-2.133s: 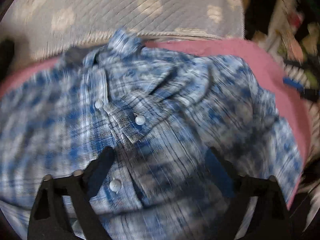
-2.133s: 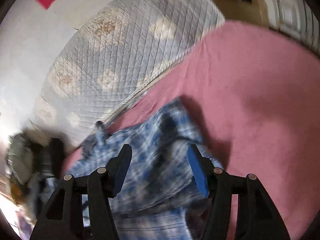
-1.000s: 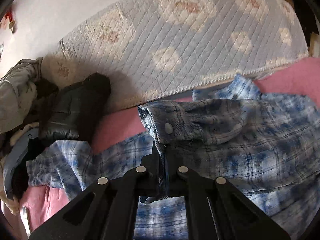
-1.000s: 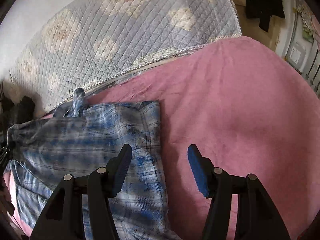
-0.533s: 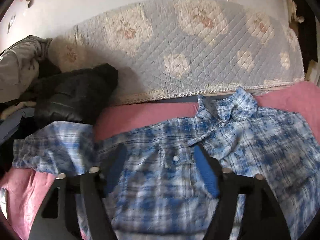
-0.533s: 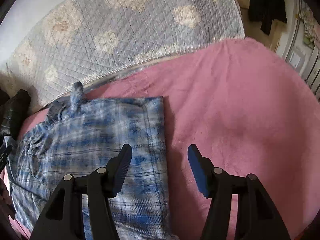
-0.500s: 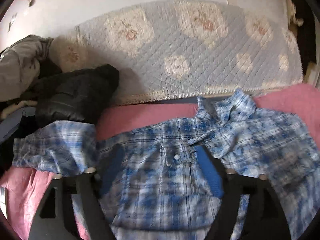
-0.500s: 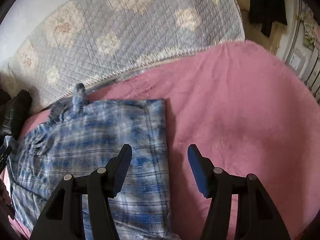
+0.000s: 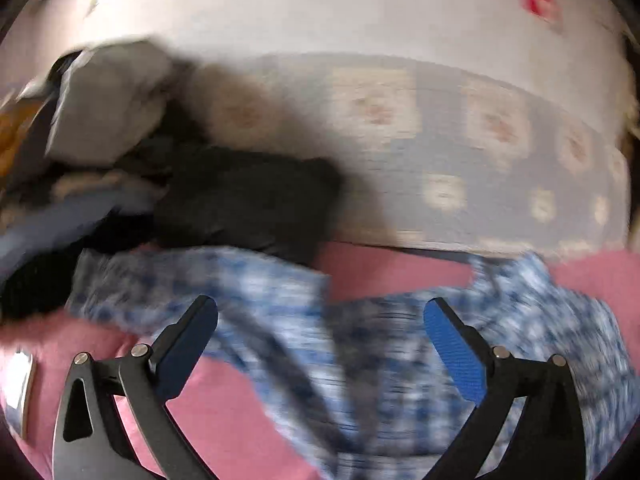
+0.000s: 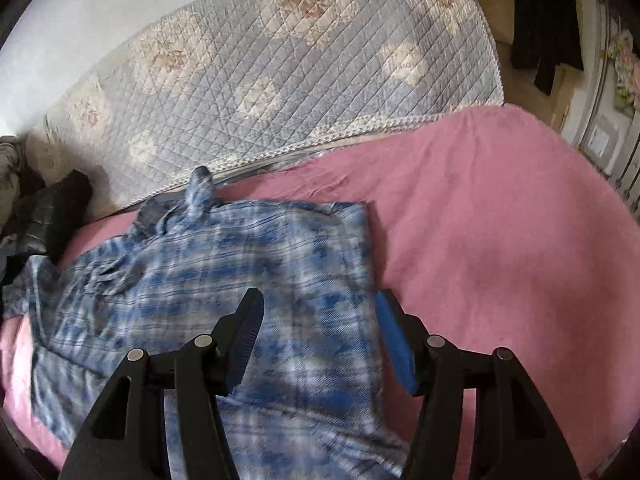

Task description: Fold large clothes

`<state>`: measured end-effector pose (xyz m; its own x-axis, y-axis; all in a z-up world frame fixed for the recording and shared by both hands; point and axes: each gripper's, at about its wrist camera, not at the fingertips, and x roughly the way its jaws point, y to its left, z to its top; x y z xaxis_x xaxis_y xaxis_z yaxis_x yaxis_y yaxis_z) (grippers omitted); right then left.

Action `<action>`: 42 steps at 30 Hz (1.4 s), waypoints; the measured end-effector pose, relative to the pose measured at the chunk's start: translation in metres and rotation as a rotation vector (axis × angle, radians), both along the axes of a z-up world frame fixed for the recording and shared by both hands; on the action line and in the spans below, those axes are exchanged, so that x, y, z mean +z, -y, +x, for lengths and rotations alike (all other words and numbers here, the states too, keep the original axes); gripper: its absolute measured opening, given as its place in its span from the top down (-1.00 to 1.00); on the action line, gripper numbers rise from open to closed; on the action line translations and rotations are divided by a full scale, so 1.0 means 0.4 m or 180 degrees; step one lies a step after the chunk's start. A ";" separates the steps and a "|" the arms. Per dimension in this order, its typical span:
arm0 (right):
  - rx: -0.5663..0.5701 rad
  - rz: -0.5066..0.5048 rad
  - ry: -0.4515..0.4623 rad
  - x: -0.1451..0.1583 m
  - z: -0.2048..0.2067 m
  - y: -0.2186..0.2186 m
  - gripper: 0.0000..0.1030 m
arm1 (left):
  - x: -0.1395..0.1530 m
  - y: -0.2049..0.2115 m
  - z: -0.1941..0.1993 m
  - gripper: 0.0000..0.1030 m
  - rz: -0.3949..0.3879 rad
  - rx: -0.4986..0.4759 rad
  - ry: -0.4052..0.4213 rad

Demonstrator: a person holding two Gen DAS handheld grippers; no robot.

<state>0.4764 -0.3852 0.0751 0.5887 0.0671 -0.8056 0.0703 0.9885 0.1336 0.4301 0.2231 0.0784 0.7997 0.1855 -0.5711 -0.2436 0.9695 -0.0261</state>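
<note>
A blue plaid shirt (image 10: 240, 264) lies front up on the pink blanket (image 10: 500, 240), collar toward the quilt, its right side folded in to a straight edge. In the blurred left wrist view the shirt (image 9: 380, 360) spreads below, and its left sleeve (image 9: 200, 276) stretches out to the left. My left gripper (image 9: 320, 308) hovers above the shirt near that sleeve. Its jaws are opening wide and no cloth is between them. My right gripper (image 10: 319, 298) hangs open over the shirt's folded right edge and grips nothing.
A grey-blue quilted cover (image 10: 300, 80) leans against the wall behind the blanket. A dark jacket (image 9: 248, 200) and a grey garment (image 9: 108, 100) are piled at the far left, right beside the sleeve. Dark clothes (image 10: 544, 20) hang at the far right.
My left gripper let go of the sleeve cuff it was shut on, opened wide and swung left toward the outstretched sleeve. The right gripper shifted a little and stays open.
</note>
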 end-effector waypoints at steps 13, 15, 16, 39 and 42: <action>0.0152 -0.0401 -0.0087 -0.059 0.033 -0.049 -0.17 | -0.158 -0.326 0.049 -0.71 -0.0864 0.0656 -0.0540; 0.0159 -0.0439 -0.0133 -0.073 0.037 -0.056 -0.17 | -0.193 -0.364 0.057 -0.48 -0.1092 0.0717 -0.0634; 0.0169 -0.0449 -0.0147 -0.078 0.038 -0.059 -0.17 | -0.217 -0.384 0.060 -0.12 -0.1293 0.0700 -0.0679; 0.0099 -0.0133 -0.0144 -0.045 0.046 -0.064 -0.17 | 0.008 -0.055 -0.005 0.99 -0.0858 -0.0359 0.0283; 0.0086 -0.0103 -0.0153 -0.044 0.044 -0.062 -0.17 | 0.038 0.077 -0.062 0.99 -0.0862 -0.0925 0.0401</action>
